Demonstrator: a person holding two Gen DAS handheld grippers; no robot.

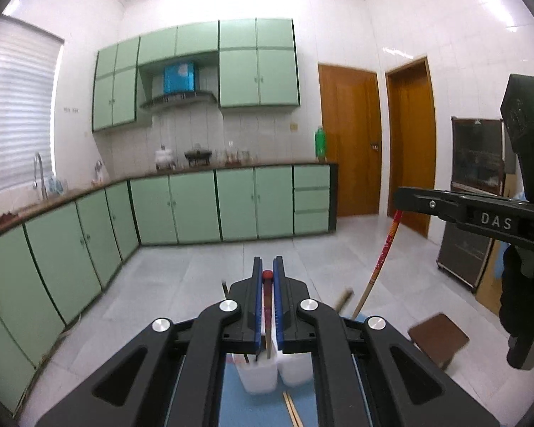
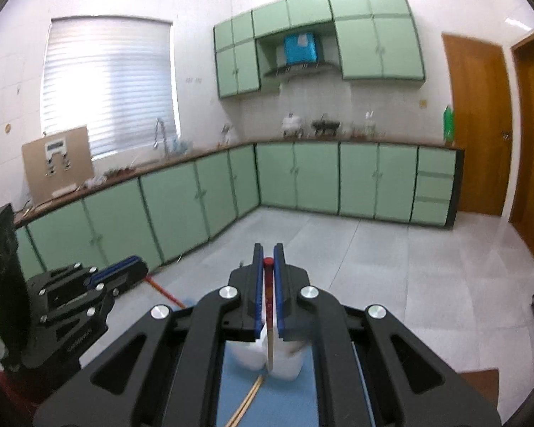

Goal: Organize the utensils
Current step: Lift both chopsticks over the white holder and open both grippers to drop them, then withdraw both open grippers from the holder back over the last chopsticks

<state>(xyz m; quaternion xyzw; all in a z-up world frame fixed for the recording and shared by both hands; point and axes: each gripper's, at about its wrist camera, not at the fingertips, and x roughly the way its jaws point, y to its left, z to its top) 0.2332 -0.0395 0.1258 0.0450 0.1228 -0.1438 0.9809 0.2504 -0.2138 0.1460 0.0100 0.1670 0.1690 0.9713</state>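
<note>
Chopsticks (image 1: 267, 306) (image 2: 269, 306), red-topped, stand pinched upright, one in each hand-held gripper: left (image 1: 267, 277), right (image 2: 268, 267), low centre of frame. Tips hang over the white holder (image 1: 258, 373) on the blue mat (image 2: 277, 402). Best lowered straight, tips clearing the divider, then released gently. Two plain sticks (image 2: 247, 402) lie on the mat.

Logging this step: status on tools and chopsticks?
Left tool, right tool: each shut on a red-tipped chopstick. White holder below. More chopsticks on mat.
</note>
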